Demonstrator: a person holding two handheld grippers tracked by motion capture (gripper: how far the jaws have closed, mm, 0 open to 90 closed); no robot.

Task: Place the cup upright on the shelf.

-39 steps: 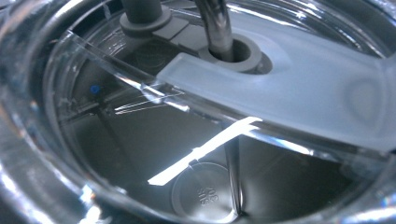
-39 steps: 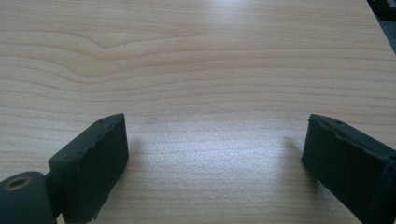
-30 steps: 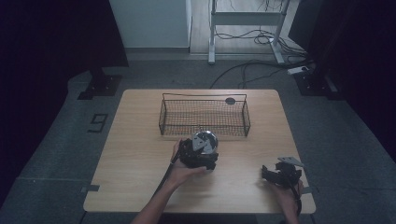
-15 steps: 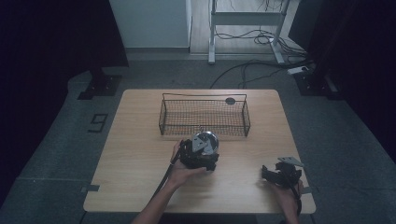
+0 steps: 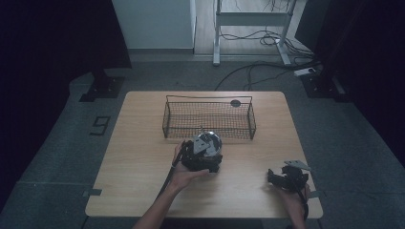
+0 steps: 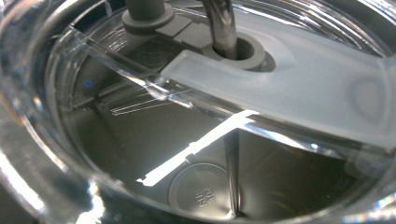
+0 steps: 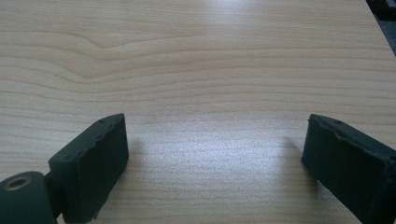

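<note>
In the high view the left tongs (image 5: pixel 200 155) sit under a shiny round thing (image 5: pixel 207 143), so whether their jaws grip it can't be told. Their own camera is pressed against a clear lid (image 6: pixel 280 84), its rim cut off on every side. A small dark disc (image 5: pixel 235 103) behind the basket (image 5: pixel 208 119) is too small to name. The right hand (image 5: pixel 292 198) runs off the bottom edge.

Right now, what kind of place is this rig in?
Likely a lab or recording room, not a home: a bare wooden table on grey floor marked with a 9, dark curtains at the sides, and loose cables under a metal frame behind.
</note>
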